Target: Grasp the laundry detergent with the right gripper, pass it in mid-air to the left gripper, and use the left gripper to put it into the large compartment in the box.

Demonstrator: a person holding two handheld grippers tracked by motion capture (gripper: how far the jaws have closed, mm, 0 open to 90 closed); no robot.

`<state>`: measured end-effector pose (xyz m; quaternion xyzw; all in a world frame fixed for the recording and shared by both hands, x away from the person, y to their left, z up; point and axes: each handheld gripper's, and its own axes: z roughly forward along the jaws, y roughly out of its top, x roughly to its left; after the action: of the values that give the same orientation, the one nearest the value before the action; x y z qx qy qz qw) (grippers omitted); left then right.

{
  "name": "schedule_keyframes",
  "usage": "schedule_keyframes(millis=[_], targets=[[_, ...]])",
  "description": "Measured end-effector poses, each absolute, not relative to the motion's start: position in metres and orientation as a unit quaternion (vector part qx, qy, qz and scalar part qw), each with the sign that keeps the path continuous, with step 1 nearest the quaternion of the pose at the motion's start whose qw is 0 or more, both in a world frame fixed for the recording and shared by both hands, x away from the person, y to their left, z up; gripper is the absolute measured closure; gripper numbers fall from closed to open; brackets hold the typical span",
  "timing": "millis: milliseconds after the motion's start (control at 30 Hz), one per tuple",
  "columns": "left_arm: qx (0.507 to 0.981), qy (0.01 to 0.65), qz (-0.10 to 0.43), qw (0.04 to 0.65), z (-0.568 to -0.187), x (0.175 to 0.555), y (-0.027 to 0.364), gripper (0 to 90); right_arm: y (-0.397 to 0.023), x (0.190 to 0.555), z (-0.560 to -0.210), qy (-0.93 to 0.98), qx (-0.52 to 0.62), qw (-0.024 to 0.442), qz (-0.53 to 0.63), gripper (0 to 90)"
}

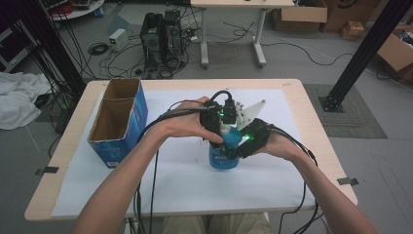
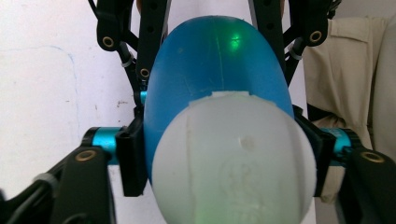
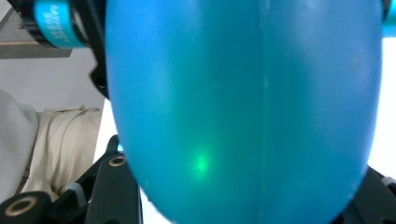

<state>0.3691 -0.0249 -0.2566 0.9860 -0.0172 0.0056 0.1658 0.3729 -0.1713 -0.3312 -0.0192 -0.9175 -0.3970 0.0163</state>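
Forearms reach in from near edge. Cardboard box (image 1: 117, 119) far left, apart. Left gripper (image 1: 215, 127) pinches white cap (image 2: 233, 158) of blue bottle (image 1: 224, 153), likely to twist it. Bottle upright, mid-table (image 1: 185, 185). Right gripper (image 1: 243, 141) clamps bottle body, probably steadying it.

even, soft overhead light – faint shadows, a green glint on the blue bottle (image 3: 243, 112), close-ups blurry.

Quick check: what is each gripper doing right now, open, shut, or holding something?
Left gripper: shut on the white cap of the blue bottle.
Right gripper: shut on the blue bottle's body.
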Motion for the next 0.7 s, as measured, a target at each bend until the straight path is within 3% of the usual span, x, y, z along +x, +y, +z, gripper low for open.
schedule_keyframes(millis=[700], targets=[[0.989, -0.01, 0.01, 0.149, -0.2518, 0.3639, -0.0277, 38.2, -0.1722, 0.3711, -0.3318, -0.914, -0.008, 0.017, -0.406, 45.0]])
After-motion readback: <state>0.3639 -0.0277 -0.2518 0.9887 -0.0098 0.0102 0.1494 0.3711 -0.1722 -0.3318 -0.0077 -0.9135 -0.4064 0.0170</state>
